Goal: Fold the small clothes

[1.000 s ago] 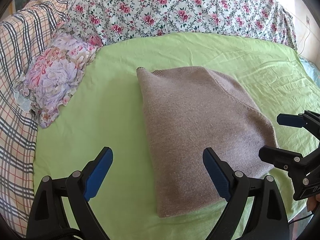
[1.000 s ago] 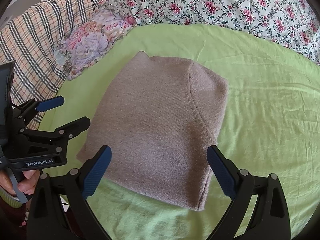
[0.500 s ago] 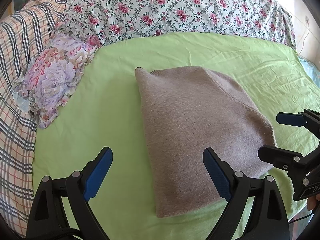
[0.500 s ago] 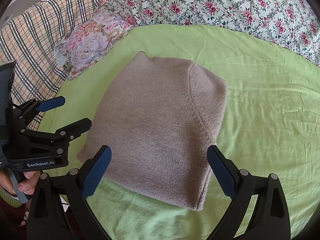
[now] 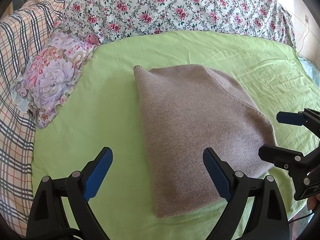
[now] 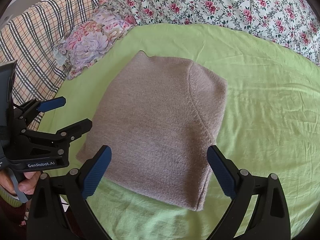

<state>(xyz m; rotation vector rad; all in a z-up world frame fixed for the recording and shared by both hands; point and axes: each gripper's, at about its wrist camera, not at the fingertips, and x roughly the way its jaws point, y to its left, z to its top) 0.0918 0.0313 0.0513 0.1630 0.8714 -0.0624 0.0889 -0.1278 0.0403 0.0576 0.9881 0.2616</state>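
Taupe folded sweater (image 5: 192, 132) on green sheet (image 5: 104, 104) | ahead of both fingers | all spread wide, empty

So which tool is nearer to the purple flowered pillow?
Left. The left tool hangs at the sweater's pillow-side edge; the right tool hangs above its near edge, farther from the pillow.

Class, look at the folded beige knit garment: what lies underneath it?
The folded knit garment rests on the green sheet, which shows on every side. Whatever sits directly beneath the fabric, and any layers folded inside it, is covered.
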